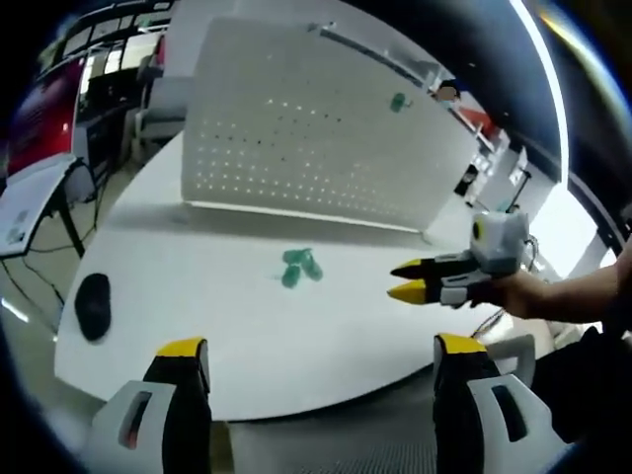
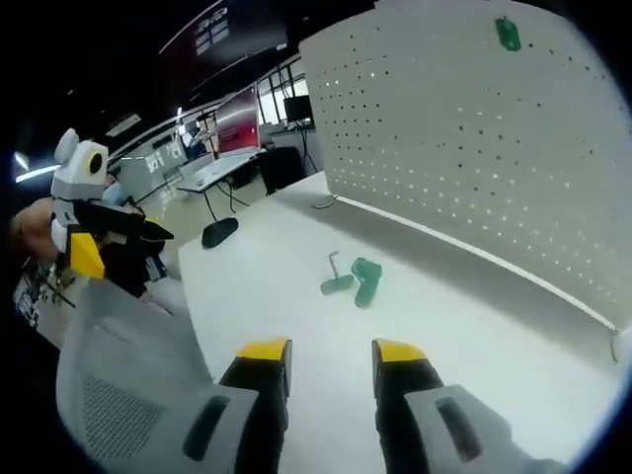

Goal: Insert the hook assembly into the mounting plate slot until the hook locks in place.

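A white pegboard mounting plate (image 1: 316, 128) (image 2: 464, 148) stands upright on the white table (image 1: 197, 326) (image 2: 474, 346). One green hook (image 1: 398, 102) (image 2: 508, 35) sits high on the plate. Two loose green hook pieces (image 1: 299, 267) (image 2: 360, 280) lie on the table in front of it, one showing a bent metal pin. My left gripper (image 1: 321, 351) (image 2: 118, 237) stands wide open and bare at the table's near edge. My right gripper (image 2: 331, 354) (image 1: 407, 279), held in a hand, hovers over the table short of the hooks, its jaws narrowly apart with nothing between them.
A black mouse (image 1: 94, 304) (image 2: 219, 232) lies near the table's edge. A grey mesh chair back (image 2: 118, 385) is close beside my right gripper. A person's forearm (image 1: 563, 296) reaches in from the right. Desks and screens (image 2: 232, 128) stand beyond the table.
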Demonstrator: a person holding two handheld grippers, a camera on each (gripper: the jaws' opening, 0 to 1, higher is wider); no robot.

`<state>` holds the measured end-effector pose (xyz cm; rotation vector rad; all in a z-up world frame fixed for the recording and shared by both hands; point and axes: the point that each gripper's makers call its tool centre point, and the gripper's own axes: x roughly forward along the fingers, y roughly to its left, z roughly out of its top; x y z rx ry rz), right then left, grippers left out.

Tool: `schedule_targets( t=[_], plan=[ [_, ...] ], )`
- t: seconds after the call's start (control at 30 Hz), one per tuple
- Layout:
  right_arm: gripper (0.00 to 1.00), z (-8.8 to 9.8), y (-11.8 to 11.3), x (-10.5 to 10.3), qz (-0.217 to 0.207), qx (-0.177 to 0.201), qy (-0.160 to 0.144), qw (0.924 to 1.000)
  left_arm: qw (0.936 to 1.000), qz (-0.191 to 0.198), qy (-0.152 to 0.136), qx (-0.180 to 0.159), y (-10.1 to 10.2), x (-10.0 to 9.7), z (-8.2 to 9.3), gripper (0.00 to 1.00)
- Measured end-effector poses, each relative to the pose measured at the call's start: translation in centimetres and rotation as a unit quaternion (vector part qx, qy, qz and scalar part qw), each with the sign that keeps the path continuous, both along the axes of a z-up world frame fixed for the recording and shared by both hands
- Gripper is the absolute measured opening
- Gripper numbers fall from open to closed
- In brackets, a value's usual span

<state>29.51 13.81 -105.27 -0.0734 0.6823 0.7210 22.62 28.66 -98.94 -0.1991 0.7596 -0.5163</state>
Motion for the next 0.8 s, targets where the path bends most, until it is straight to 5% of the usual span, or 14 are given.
schedule_targets(
  t=[0.8],
  plan=[
    [0.25, -4.3, 5.4, 7.7, 0.043, -0.024, 0.026, 0.9985, 0.9994, 0.03, 0.015, -0.005, 0.2, 0.0, -1.2, 0.92]
  ],
)
